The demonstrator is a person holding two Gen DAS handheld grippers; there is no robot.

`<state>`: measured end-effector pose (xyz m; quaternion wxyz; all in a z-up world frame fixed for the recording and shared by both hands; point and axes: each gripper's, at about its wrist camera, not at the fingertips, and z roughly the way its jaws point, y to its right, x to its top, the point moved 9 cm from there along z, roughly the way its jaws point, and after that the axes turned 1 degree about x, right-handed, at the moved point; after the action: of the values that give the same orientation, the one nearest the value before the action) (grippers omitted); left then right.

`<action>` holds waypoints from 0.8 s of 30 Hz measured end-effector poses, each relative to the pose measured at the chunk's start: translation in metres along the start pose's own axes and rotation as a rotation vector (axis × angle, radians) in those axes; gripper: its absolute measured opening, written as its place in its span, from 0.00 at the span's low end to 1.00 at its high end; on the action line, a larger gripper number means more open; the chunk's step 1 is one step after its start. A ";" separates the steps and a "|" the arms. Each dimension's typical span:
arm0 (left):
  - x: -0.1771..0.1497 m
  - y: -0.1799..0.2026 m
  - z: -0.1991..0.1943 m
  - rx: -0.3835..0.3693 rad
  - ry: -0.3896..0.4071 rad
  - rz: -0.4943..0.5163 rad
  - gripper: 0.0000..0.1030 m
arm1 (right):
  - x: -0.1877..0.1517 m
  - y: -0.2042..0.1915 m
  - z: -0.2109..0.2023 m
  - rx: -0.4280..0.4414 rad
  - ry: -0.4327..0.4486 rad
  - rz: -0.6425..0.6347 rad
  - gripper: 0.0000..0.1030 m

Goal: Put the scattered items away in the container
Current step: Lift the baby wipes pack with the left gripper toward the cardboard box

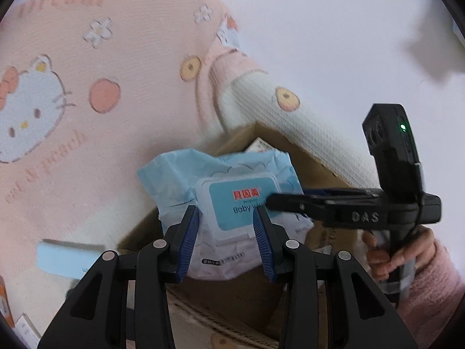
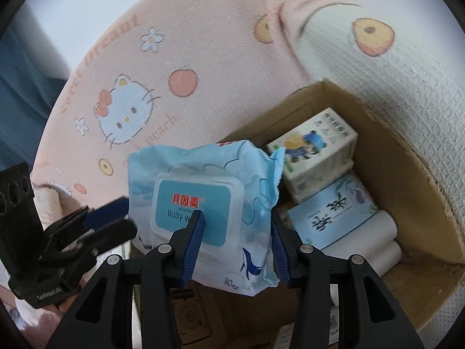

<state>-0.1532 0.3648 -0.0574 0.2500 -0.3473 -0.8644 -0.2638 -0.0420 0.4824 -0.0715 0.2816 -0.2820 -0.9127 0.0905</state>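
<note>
Right wrist: both grippers (image 2: 237,247) (image 1: 226,238) clamp the wipes (image 2: 200,203) above the box's (image 2: 421,174) near edge; uneven release could drop them outside.

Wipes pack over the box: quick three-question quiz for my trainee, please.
1. True or false: both hand-held grippers grip the wipes pack.
2. What sits in the cardboard box? A) a cartoon carton, a blue pack and white rolls; B) nothing.
3. What is under the box?

Key: 1 true, the left hand-held gripper and the right hand-held gripper each clamp it; 2 A; 3 a pink cartoon blanket.
</note>
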 end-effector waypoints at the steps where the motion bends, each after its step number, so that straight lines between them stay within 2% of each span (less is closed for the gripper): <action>1: -0.001 0.001 0.001 -0.007 -0.010 -0.003 0.41 | 0.001 0.005 0.001 0.009 -0.006 0.014 0.40; 4: -0.006 0.004 0.004 -0.027 -0.036 -0.025 0.41 | 0.001 0.012 0.008 0.029 -0.049 0.030 0.39; 5: -0.007 0.007 0.002 -0.060 -0.034 -0.031 0.38 | 0.000 0.012 0.011 0.041 -0.061 0.029 0.35; 8: -0.013 0.038 0.000 -0.261 -0.096 -0.059 0.36 | -0.006 -0.002 0.017 0.113 -0.097 0.001 0.26; 10: -0.018 0.050 0.001 -0.214 -0.105 0.001 0.34 | -0.005 -0.006 0.021 0.003 -0.084 -0.068 0.24; 11: -0.019 0.051 0.001 -0.155 -0.091 0.029 0.34 | -0.002 -0.007 0.021 -0.060 -0.071 -0.108 0.24; 14: -0.019 0.042 0.003 -0.057 -0.064 0.064 0.34 | 0.001 -0.014 0.023 -0.028 -0.085 -0.118 0.23; 16: -0.015 0.026 0.001 -0.003 -0.052 0.048 0.34 | 0.001 -0.013 0.023 -0.043 -0.086 -0.125 0.23; 18: -0.015 0.012 -0.001 0.005 -0.051 0.018 0.34 | -0.001 -0.014 0.026 -0.044 -0.095 -0.128 0.23; 20: -0.016 -0.003 -0.003 0.043 -0.047 0.006 0.34 | -0.005 -0.013 0.027 -0.048 -0.107 -0.127 0.23; 22: -0.011 -0.013 -0.002 0.069 -0.055 0.011 0.34 | -0.007 -0.014 0.028 -0.079 -0.118 -0.145 0.23; 24: -0.011 -0.020 -0.003 0.060 -0.053 0.007 0.34 | -0.006 -0.018 0.032 -0.110 -0.119 -0.157 0.23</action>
<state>-0.1600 0.3455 -0.0679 0.2382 -0.3497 -0.8770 -0.2277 -0.0640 0.4635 -0.0947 0.2173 -0.2189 -0.9506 0.0346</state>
